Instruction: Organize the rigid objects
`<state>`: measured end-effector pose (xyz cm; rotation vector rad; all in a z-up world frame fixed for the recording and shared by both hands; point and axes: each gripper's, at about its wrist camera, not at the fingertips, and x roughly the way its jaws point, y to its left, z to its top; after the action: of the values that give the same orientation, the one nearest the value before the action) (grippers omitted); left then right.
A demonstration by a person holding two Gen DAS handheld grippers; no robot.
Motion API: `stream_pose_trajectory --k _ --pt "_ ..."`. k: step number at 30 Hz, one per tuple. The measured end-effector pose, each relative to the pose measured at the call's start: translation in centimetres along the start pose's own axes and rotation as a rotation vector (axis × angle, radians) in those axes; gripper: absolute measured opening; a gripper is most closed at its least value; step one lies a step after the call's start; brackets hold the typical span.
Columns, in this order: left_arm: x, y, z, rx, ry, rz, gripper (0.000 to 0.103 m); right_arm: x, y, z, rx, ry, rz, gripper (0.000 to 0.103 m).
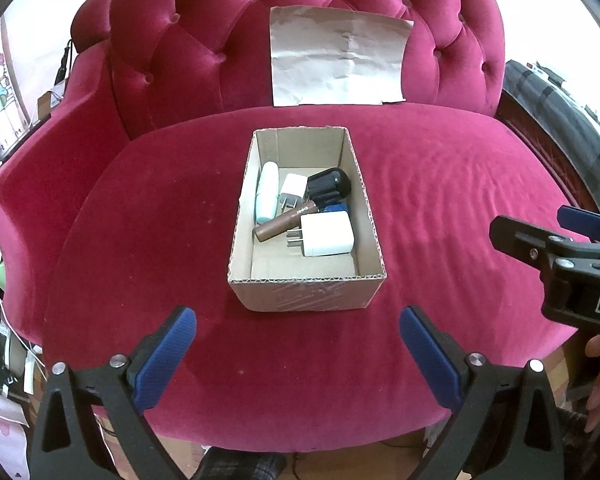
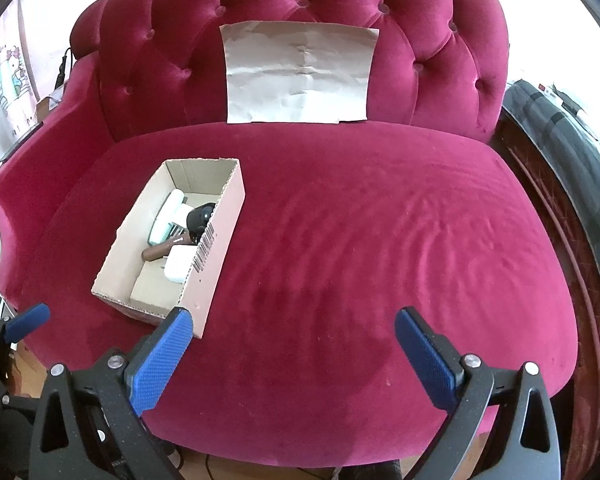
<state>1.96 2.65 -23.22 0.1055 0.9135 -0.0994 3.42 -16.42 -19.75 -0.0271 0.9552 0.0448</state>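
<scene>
Left wrist: our left gripper point(image 1: 298, 330) hangs wide open and empty before the box point(image 1: 306, 280), which holds chargers, a brown tube point(image 1: 286, 222) and a black item. Right wrist: our right gripper point(image 2: 292, 334) is likewise spread and empty, seat point(image 2: 380, 240) bare; sorting looks complete, so next we only withdraw.

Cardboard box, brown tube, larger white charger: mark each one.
cardboard box point(image 1: 306, 294), left wrist view, near outer wall.
brown tube point(image 1: 286, 221), left wrist view, mid-body.
larger white charger point(image 1: 327, 234), left wrist view, top face.

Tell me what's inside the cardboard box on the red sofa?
The cardboard box holds a big white plug, a smaller white plug, a brown tube, a pale capsule-shaped case and a black rounded thing. Something blue peeks out underneath, mostly covered.
</scene>
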Motion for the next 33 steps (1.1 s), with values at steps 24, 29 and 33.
stream_pose_trajectory --k 24,29,33 --pt "-0.8 0.2 0.7 -0.024 -0.001 -0.001 0.103 -0.6 -0.7 -0.1 0.005 0.008 -0.023 0.103" --pt "-1.3 0.0 1.0 -0.024 -0.006 -0.001 0.103 -1.2 -0.8 0.0 0.007 0.009 -0.030 0.103" --pt "-1.7 -0.1 1.1 -0.028 0.001 -0.001 0.103 -1.6 -0.7 0.1 0.007 0.012 -0.039 0.103"
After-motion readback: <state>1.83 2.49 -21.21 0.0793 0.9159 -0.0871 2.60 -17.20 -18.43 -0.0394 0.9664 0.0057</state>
